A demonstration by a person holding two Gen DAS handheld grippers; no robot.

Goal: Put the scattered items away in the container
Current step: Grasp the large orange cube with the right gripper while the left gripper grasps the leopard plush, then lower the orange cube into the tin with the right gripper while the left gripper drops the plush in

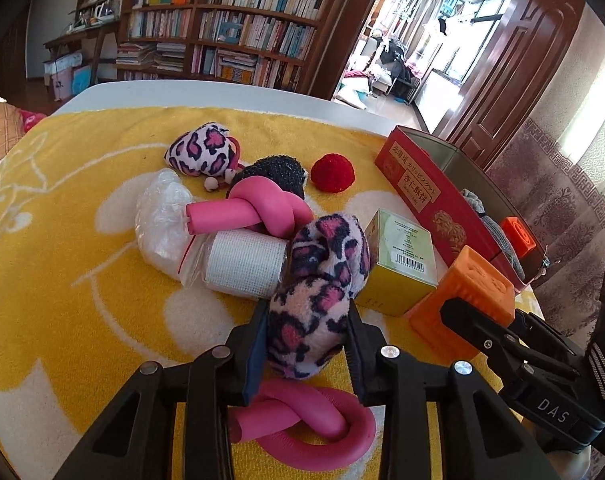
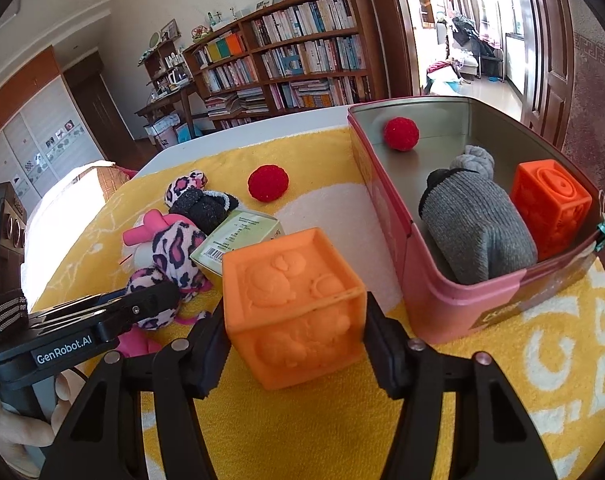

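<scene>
My left gripper [image 1: 307, 336] is shut on a pink leopard-print sock [image 1: 318, 280], which also shows in the right wrist view [image 2: 170, 256]. My right gripper [image 2: 296, 328] is shut on a light orange embossed cube [image 2: 292, 300], seen too in the left wrist view [image 1: 462, 300]. The red tin container [image 2: 434, 280] stands just right of the cube. It holds a red ball [image 2: 401, 133], a grey sock bundle [image 2: 474, 224] and a darker orange cube [image 2: 550, 204]. The tin also shows in the left wrist view [image 1: 422, 188].
On the yellow towel [image 1: 82, 240] lie a second leopard sock [image 1: 202, 150], a black sock [image 1: 278, 174], two knotted pink foam rollers [image 1: 258, 210] [image 1: 314, 420], a white roll in a plastic bag [image 1: 242, 268], a red ball [image 1: 333, 172] and a green box [image 1: 402, 256].
</scene>
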